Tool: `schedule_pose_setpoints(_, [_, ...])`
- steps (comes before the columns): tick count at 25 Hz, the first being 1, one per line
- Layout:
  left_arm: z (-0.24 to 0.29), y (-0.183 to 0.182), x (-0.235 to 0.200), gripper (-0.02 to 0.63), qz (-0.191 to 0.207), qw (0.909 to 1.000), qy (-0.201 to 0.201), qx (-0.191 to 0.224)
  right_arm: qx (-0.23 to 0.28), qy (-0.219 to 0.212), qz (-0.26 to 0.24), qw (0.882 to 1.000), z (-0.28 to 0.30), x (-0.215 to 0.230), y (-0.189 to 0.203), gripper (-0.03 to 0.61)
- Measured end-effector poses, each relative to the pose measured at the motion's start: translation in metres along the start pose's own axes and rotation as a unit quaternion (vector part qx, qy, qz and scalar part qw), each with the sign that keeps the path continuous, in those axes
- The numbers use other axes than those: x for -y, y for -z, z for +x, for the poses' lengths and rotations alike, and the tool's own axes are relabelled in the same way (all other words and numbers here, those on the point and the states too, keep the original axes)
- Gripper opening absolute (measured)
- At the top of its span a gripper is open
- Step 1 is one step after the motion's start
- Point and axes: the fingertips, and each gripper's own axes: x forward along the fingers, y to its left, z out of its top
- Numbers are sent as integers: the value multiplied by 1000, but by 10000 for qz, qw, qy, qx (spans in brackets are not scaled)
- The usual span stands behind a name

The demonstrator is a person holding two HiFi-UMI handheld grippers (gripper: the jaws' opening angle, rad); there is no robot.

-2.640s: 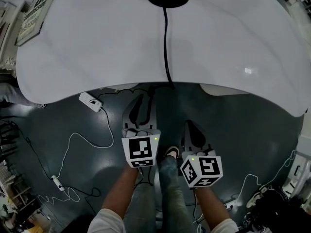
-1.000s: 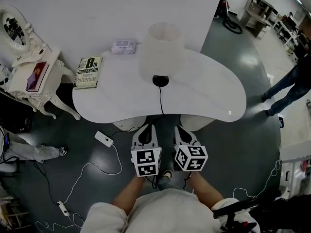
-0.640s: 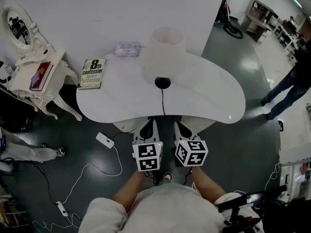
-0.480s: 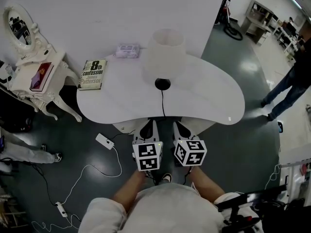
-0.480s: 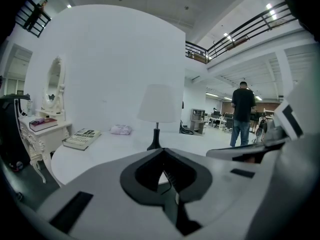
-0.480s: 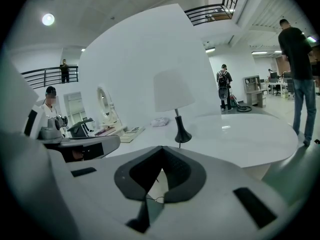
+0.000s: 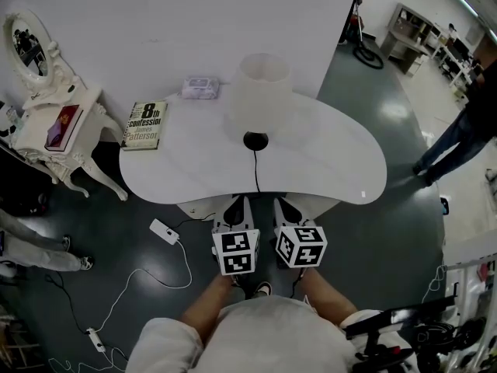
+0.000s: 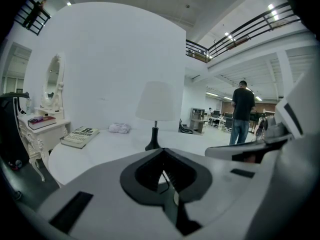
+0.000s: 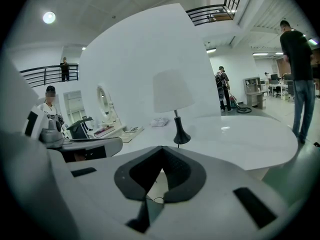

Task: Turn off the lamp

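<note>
head view: my left gripper [image 7: 235, 206] and right gripper [image 7: 284, 206] hang side by side at the near edge of the white table [image 7: 342, 169]. the lamp [image 7: 258, 95] stands mid-table, well apart from both, its black cord [image 7: 256, 169] running toward me. a book [image 7: 144, 124] lies at the table's left end.

left gripper view — my fingers are pressed together on nothing, the lamp [image 8: 156, 104] straight ahead.

right gripper view — fingers together too, empty, the lamp [image 9: 173, 91] ahead across the tabletop.
</note>
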Motion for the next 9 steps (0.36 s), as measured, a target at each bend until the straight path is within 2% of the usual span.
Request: schedule_pose_setpoints(9, [4, -4, -3, 9, -70, 9999, -101, 34, 5, -8, 31, 10000, 1, 3, -1, 0])
